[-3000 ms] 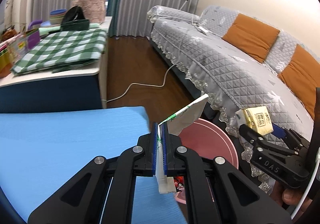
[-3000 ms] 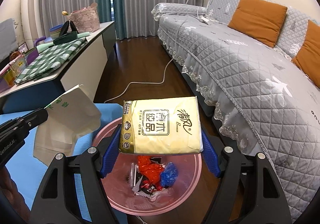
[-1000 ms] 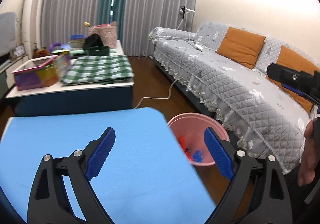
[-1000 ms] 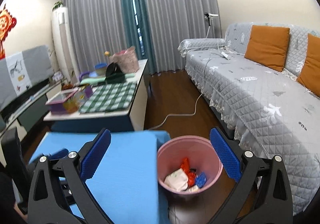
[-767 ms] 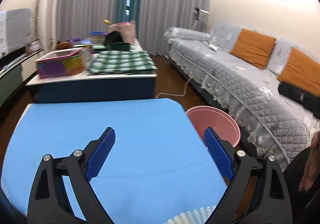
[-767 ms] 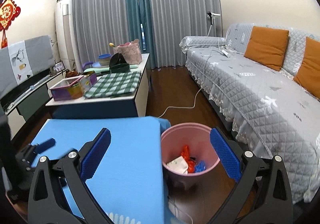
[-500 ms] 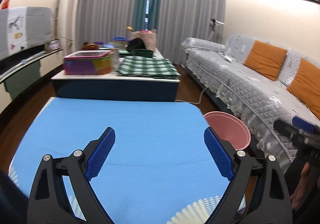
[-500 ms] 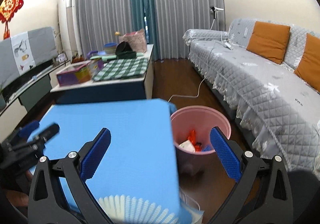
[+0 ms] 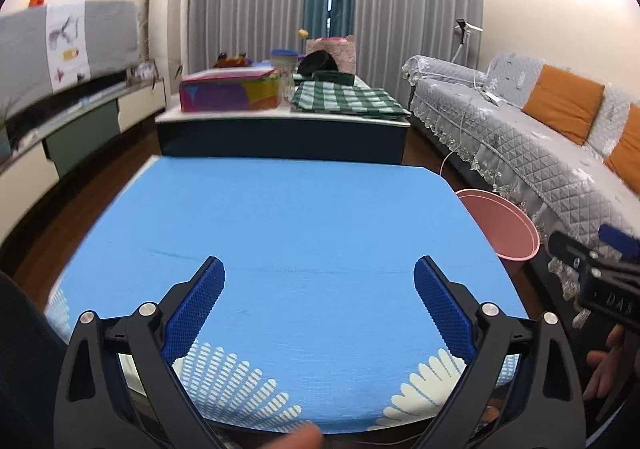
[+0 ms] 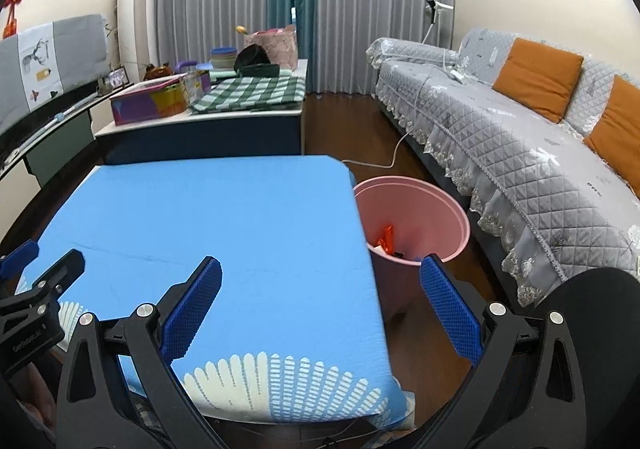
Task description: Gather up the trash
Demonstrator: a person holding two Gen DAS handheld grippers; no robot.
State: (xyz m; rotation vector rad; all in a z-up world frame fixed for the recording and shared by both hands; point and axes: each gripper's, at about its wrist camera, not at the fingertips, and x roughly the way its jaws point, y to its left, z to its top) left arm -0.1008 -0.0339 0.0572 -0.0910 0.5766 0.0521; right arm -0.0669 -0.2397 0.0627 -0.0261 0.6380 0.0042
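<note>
— What are the two grippers doing?
— The left gripper (image 9: pixel 318 301) and the right gripper (image 10: pixel 320 301) are both spread wide with nothing between the blue pads, above the blue tablecloth (image 9: pixel 288 217).
— And the trash?
— It lies in the pink bin (image 10: pixel 416 205), on the floor just beside the table's right edge, near the grey sofa (image 10: pixel 520 137). Orange scraps (image 10: pixel 386 239) show inside.

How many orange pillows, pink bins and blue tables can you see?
Orange pillows: 2
Pink bin: 1
Blue table: 1
Total: 4
</note>
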